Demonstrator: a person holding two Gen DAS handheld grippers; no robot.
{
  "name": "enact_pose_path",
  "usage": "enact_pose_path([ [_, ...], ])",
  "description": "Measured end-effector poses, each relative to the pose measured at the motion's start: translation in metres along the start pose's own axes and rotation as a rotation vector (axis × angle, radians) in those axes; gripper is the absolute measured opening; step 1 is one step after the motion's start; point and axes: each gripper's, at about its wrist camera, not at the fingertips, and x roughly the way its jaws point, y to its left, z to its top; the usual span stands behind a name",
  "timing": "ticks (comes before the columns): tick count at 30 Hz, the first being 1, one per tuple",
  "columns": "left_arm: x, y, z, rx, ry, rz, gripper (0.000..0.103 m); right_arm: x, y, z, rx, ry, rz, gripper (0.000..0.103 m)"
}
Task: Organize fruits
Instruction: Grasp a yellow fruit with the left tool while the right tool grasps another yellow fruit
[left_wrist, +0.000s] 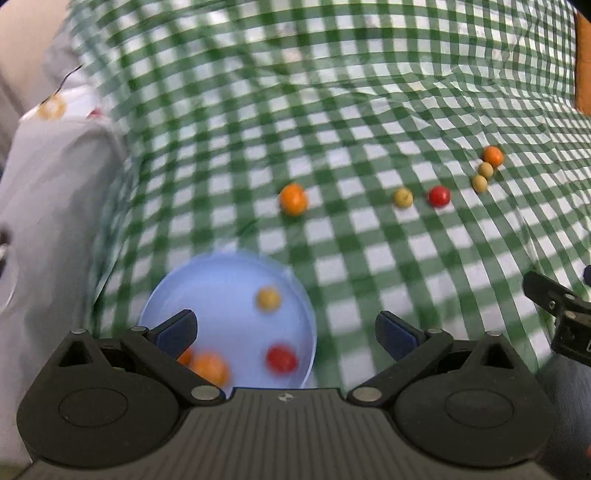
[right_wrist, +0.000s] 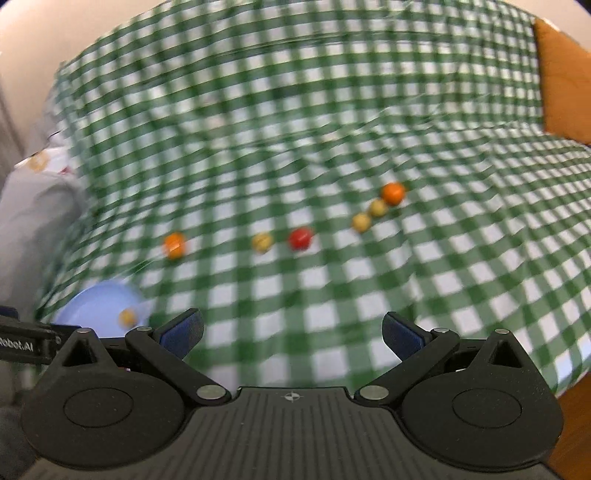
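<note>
- Holding both tools low over the green checked cloth (left_wrist: 369, 110), you have your left gripper (left_wrist: 284, 332) spread wide with nothing between its blue pads (left_wrist: 177, 328).
- Your right gripper (right_wrist: 291, 332) is likewise released, jaws wide apart, nothing gripped.
- Left view, nearest: the pale blue bowl (left_wrist: 221, 273) sits directly under and just ahead of your left gripper, with the left pad overlapping its near-left rim.
- Inside the bowl: an orange fruit (left_wrist: 210, 367) at near left, partly hidden behind the left finger linkage; a red fruit (left_wrist: 282, 359) at near right; a yellow fruit (left_wrist: 268, 298) farther back. All three are blurred.
- Right view: the same bowl shows at lower left, well off to the left of your right gripper, with one yellow fruit visible in it; blur hides the rest.
- Farther out on the cloth, beyond the bowl: a lone orange fruit (left_wrist: 293, 199) lies apart, roughly in line with the gap of your left gripper.
- Next to the right: a yellowish fruit (left_wrist: 402, 196) and a red fruit (left_wrist: 439, 195) lie near each other, not touching.
- Farthest right: two tan fruits (left_wrist: 482, 176) and an orange one (left_wrist: 493, 156) are bunched in a diagonal line, touching or nearly so.
- In the right view that row lies ahead of your right gripper, well apart from it.
- Left edge: a grey-white cushion (left_wrist: 55, 177) lies beside the cloth.
- Far right: an orange-brown cushion (right_wrist: 565, 81) sits at the cloth's edge.
</note>
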Motion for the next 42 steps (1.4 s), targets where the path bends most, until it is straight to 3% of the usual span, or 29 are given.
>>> enact_pose_path([
  [5, 0.055, -0.038, 0.049, 0.088, -0.056, -0.030, 0.103, 0.056, -0.023, 0.020, -0.022, -0.069, -0.067, 0.102],
  [8, 0.092, -0.061, 0.068, 0.162, -0.074, -0.035, 0.103, 0.095, -0.031, 0.035, -0.060, -0.095, -0.070, 0.094],
  [14, 0.152, -0.093, 0.088, 0.238, -0.057, -0.072, 0.102, 0.173, -0.059, 0.054, -0.035, -0.051, -0.071, 0.088],
  [19, 0.189, -0.099, 0.096, 0.211, -0.029, -0.113, 0.102, 0.213, -0.065, 0.050, -0.040, -0.022, -0.060, 0.081],
  [20, 0.190, -0.096, 0.098, 0.186, -0.040, -0.143, 0.094, 0.218, -0.065, 0.049, -0.048, -0.018, -0.054, 0.079],
  [21, 0.191, -0.094, 0.101, 0.170, -0.042, -0.183, 0.075, 0.222, -0.065, 0.047, -0.060, -0.028, -0.063, 0.074],
  [22, 0.191, -0.091, 0.104, 0.158, -0.037, -0.235, 0.063, 0.221, -0.063, 0.045, -0.078, -0.050, -0.074, 0.058],
  [23, 0.189, -0.089, 0.106, 0.149, -0.032, -0.272, 0.040, 0.220, -0.062, 0.043, -0.095, -0.070, -0.068, 0.047],
  [24, 0.187, -0.089, 0.107, 0.153, -0.035, -0.275, 0.029, 0.219, -0.063, 0.042, -0.093, -0.074, -0.050, 0.029],
  [32, 0.154, -0.084, 0.097, 0.150, -0.058, -0.263, 0.028, 0.195, -0.061, 0.044, -0.043, -0.078, -0.048, 0.027],
  [38, 0.090, -0.058, 0.066, 0.088, -0.070, -0.319, 0.028, 0.126, -0.043, 0.036, -0.038, -0.109, -0.008, 0.027],
  [42, 0.047, -0.040, 0.036, 0.071, -0.027, -0.292, 0.028, 0.075, -0.021, 0.021, -0.069, -0.098, 0.051, 0.027],
])
